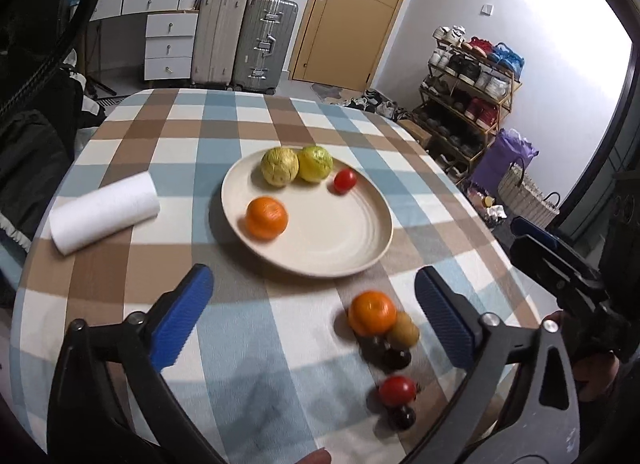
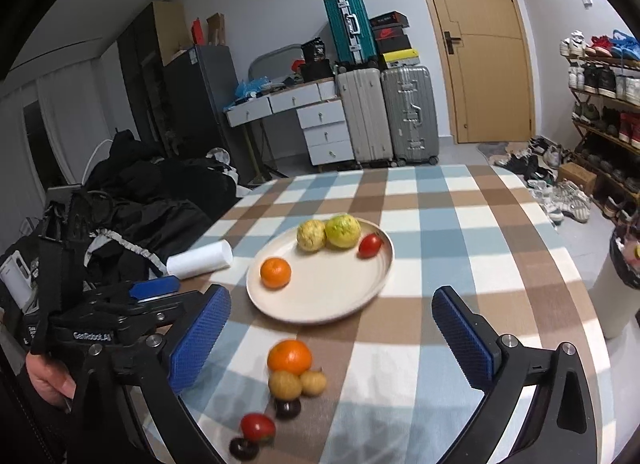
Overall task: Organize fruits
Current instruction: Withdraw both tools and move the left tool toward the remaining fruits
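Observation:
A cream plate (image 1: 340, 240) (image 2: 320, 296) sits mid-table holding an orange (image 1: 267, 217) (image 2: 275, 272), two yellow-green fruits (image 1: 280, 166) (image 2: 311, 235) and a small tomato (image 1: 345, 180) (image 2: 370, 245). Nearer the front edge lies a loose cluster: another orange (image 1: 372, 313) (image 2: 289, 357), brownish kiwis (image 1: 403, 335) (image 2: 285, 384), dark plums (image 1: 396, 358) (image 2: 287, 408) and a red tomato (image 1: 397, 391) (image 2: 258, 427). My left gripper (image 1: 314, 316) hovers open over the cloth, left of the cluster. My right gripper (image 2: 330, 344) is open above the cluster, empty.
A white paper-towel roll (image 1: 104, 217) (image 2: 200, 259) lies left of the plate. The checked tablecloth (image 1: 240, 344) covers the round table. Black bags sit left of the table; suitcases (image 2: 406, 116), drawers and a shoe rack (image 1: 468, 92) stand beyond it.

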Available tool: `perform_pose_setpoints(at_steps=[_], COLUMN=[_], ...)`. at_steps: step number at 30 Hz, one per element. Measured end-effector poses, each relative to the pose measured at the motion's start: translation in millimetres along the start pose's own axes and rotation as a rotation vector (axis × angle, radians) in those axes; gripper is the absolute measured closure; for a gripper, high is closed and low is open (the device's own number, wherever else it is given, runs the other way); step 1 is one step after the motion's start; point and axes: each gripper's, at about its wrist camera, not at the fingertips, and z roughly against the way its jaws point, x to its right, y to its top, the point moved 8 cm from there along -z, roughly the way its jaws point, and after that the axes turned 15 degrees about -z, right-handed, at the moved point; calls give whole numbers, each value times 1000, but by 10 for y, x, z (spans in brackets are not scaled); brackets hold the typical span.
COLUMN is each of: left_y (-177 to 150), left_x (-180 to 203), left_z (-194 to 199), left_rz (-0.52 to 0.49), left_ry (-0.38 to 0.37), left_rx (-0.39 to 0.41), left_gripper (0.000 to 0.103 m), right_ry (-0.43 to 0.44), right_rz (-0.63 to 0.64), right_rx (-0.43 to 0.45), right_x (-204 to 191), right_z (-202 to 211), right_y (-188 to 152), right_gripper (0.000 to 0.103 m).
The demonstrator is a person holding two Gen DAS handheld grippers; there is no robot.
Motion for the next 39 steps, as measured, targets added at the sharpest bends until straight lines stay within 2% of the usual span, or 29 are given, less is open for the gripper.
perform_pose_setpoints(at_steps=[8, 19, 24, 30, 35, 39], left_y=[-342, -839, -937, -1011, -1042, -1042], left_x=[210, 675, 851, 913, 951, 988], left_z=[62, 23, 8, -38, -68, -88], left_rz=[-21, -96, -131, -125, -141, -148], left_ry=[-30, -141, -131, -145, -159, -177], left_rx=[-52, -144, -158, -187, -203, -211], left_gripper=[1, 1, 1, 2, 12, 24], right_ry=[-25, -73, -77, -84, -84, -87], right_rz=[-40, -103, -101, -108, -119, -120], right_rx=[-18, -48, -46, -51, -49, -48], right_x=[110, 305, 311, 336, 375, 404], right_z=[143, 249, 308, 346, 355, 358], right_y=[-311, -661, -743, -826, -844, -853], right_gripper=[0, 0, 0, 0, 0, 0])
